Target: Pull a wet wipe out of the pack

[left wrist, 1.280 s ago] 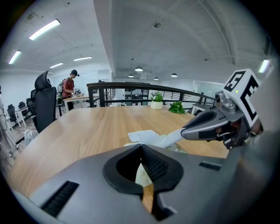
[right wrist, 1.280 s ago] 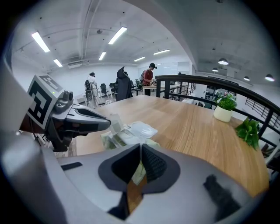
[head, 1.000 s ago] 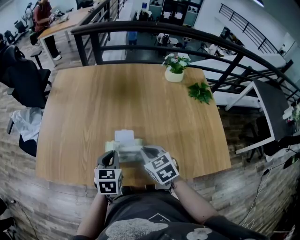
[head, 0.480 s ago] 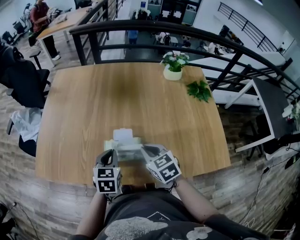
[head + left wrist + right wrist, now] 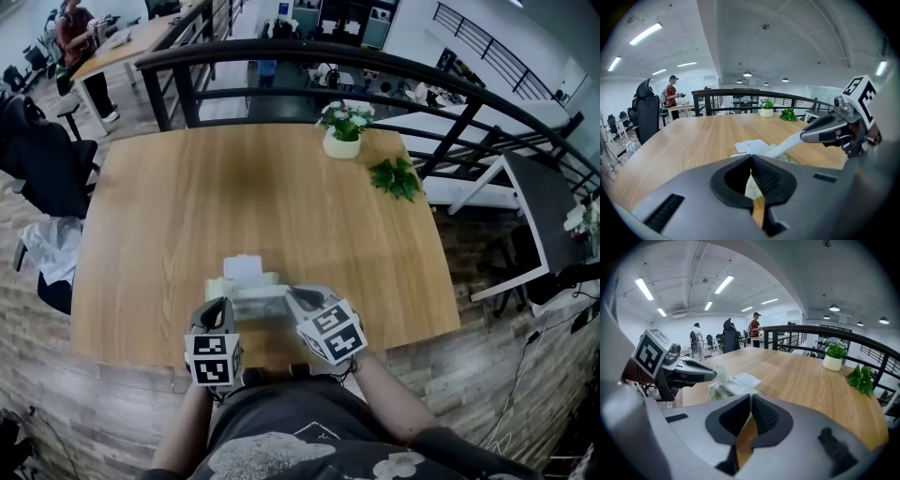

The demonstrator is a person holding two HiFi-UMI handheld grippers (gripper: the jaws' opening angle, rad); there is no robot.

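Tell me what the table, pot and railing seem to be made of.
The table looks like wood or wood-look laminate, matte, with visible grain. The pot seems glazed ceramic, white and smooth. The railing is likely black-painted metal, given its thin bars.

**Inspector:** Is the pack [image 5: 749,146] fully in view?

**Assistant:** No. Its near end is hidden behind the left gripper [image 5: 751,158] jaws, and likewise behind the right gripper [image 5: 750,400] jaws. The print is too small to read, and the pinch contact is indeterminate.
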